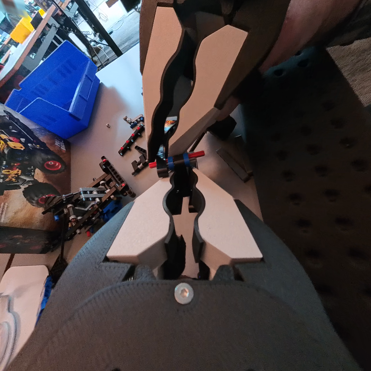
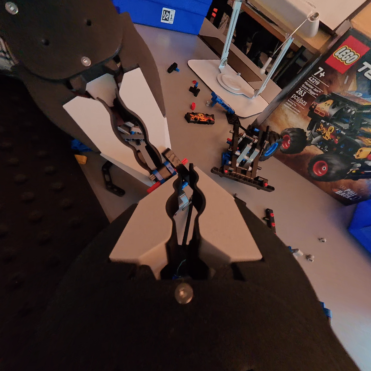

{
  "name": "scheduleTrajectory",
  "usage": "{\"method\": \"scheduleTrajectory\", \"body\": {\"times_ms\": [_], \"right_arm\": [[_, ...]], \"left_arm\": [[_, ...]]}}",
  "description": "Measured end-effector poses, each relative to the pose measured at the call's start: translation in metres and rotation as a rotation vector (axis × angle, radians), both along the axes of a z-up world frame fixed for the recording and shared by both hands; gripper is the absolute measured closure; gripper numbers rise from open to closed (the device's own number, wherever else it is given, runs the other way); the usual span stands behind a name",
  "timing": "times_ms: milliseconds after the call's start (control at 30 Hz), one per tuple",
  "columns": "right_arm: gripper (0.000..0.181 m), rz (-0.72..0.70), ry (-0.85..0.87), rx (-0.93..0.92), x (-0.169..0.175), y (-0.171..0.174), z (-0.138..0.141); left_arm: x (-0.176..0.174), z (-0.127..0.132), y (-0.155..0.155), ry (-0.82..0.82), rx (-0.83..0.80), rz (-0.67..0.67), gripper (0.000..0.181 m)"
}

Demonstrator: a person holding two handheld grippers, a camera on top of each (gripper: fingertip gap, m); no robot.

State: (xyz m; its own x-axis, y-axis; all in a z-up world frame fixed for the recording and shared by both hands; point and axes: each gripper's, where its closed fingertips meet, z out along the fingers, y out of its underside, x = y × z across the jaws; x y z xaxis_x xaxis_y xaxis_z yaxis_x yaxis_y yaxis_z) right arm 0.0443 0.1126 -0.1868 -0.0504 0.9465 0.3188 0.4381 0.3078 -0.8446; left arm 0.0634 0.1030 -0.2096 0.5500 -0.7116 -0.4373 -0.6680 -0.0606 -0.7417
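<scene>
A small brick sub-assembly (image 1: pixel 178 161), a red axle with two blue bushes and black parts, is held above the grey table (image 1: pixel 96 152). My left gripper (image 1: pixel 181 174) comes from below in its own view and is shut on the black part under the axle. My right gripper (image 1: pixel 160 158) comes from above and is shut on a black piece at the axle's left end. In the right wrist view the right gripper (image 2: pixel 185 170) meets the left gripper (image 2: pixel 160 170) at the same sub-assembly (image 2: pixel 164 172).
A partly built black and grey chassis (image 2: pixel 243 160) stands on the table by the toy box (image 2: pixel 321 120). There is also a blue bin (image 1: pixel 58 90), a white lamp base (image 2: pixel 226 84), a flame-printed black piece (image 2: pixel 199 117), loose beams (image 1: pixel 131 139) and a dark studded mat (image 1: pixel 311 180). Less than 4 cm separates the two grippers' tips.
</scene>
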Motion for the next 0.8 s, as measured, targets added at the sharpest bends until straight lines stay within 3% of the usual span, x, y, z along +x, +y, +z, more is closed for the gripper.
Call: {"method": "scheduleTrajectory", "body": {"times_ms": [367,533,633,700,800], "right_arm": [[0.179,-0.025,0.058,-0.173,-0.009,0.007,0.0],[0.173,0.017,0.146,0.033,-0.001,0.002,0.015],[0.171,0.042,0.147,0.094,0.002,-0.002,0.013],[0.159,0.051,0.109,0.167,0.003,-0.003,0.007],[0.173,0.112,-0.009,0.259,0.003,-0.01,-0.003]], "left_arm": [[-0.009,0.0,0.008,0.015,0.03,0.049,0.174],[-0.007,0.016,0.007,-0.039,0.076,0.017,0.176],[-0.004,0.012,0.001,-0.037,0.065,-0.02,0.176],[0.001,0.007,-0.004,-0.035,0.039,-0.054,0.177],[0.003,0.001,-0.006,-0.026,0.005,-0.074,0.177]]}}
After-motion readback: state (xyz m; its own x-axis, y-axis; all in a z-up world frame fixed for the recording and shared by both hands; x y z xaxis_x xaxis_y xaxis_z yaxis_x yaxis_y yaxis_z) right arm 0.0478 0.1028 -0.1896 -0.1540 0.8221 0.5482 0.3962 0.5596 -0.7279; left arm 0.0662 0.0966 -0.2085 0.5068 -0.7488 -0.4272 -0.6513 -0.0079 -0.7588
